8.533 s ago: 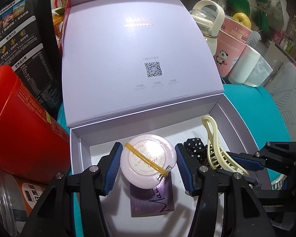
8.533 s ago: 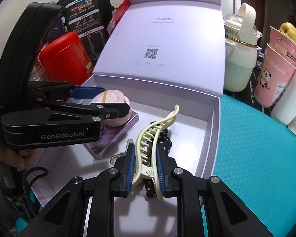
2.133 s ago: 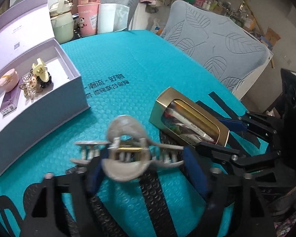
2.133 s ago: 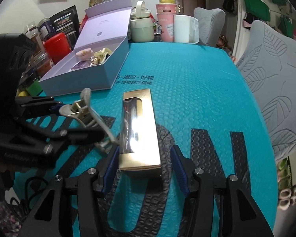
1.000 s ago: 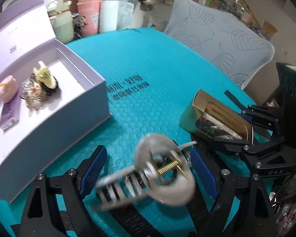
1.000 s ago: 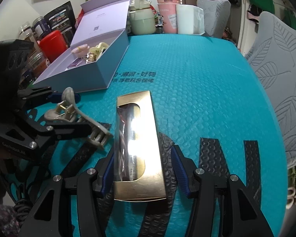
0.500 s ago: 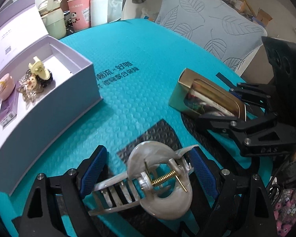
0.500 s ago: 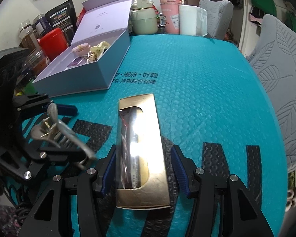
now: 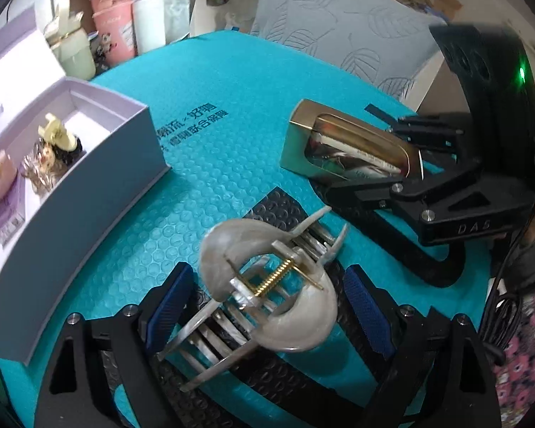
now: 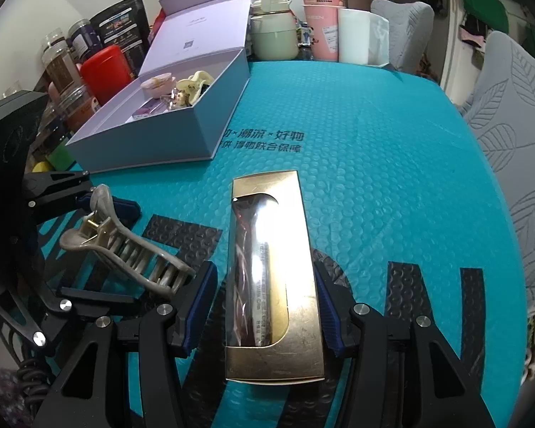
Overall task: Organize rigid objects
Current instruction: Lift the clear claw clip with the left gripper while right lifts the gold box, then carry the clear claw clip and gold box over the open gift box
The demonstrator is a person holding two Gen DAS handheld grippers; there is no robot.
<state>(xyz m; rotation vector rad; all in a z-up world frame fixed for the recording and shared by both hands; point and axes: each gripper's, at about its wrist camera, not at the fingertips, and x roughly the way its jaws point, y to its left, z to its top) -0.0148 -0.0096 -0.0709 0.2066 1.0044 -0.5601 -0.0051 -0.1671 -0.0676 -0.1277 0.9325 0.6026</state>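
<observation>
A pearl-grey hair claw clip (image 9: 303,328) lies slantwise on the teal mat between the blue pads of my left gripper (image 9: 269,278). The jaws are closing, and a narrow gap still shows on each side of the clip. In the right wrist view the same clip (image 10: 125,253) sits between the left gripper's two fingers. My right gripper (image 10: 264,274) is shut on a long gold window box (image 10: 271,339), its pads on the two long sides. The gold box (image 9: 342,149) points toward an open lilac gift box (image 10: 153,142).
The lilac box (image 9: 89,192) holds a pink compact, a cream claw clip and small trinkets. A pale kettle (image 10: 274,32), pink cups (image 10: 321,25) and a white roll (image 10: 355,35) stand at the back. A red canister (image 10: 105,71) and jars are at the left, grey chairs (image 10: 517,114) at the right.
The left gripper has shifted and rolled, so the clip now lies more slantwise between its jaws, which stand narrower. The right gripper and gold box have hardly moved.
</observation>
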